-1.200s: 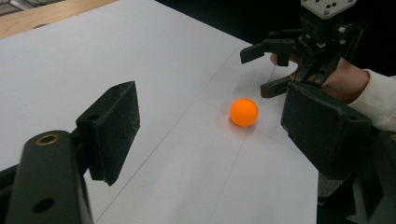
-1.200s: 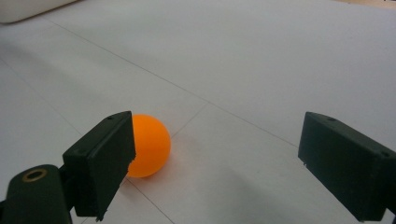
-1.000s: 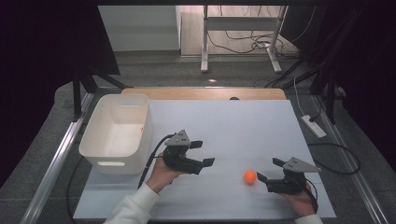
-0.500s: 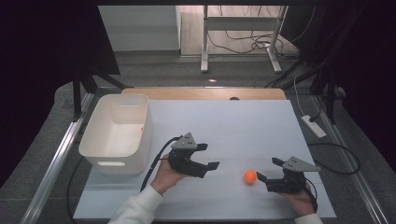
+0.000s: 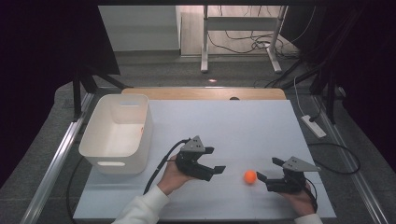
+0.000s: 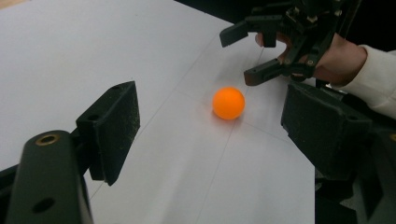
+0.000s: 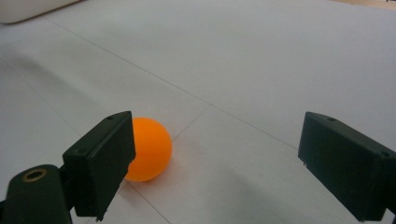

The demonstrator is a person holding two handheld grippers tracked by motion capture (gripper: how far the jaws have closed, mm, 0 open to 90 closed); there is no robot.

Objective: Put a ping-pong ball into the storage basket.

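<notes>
That little orange ball (image 5: 250, 176) is sitting on the tabletop (image 5: 243, 126), lower right of the high view. It's looking light, hard and keen to roll, so pinching across its middle seems safest. Left gripper (image 5: 215, 170) and right gripper (image 5: 267, 175) are both gaping apart, holding nothing.

An orange ball (image 6: 229, 103) lies on the white table (image 5: 243, 126), plain but for thin grey lines, ahead of the left gripper's (image 5: 215, 171) black jaws and beside a black jaw of the right gripper (image 5: 266, 178). The bin (image 5: 116, 135) is white. The sleeve (image 5: 140, 210) is white.
</notes>
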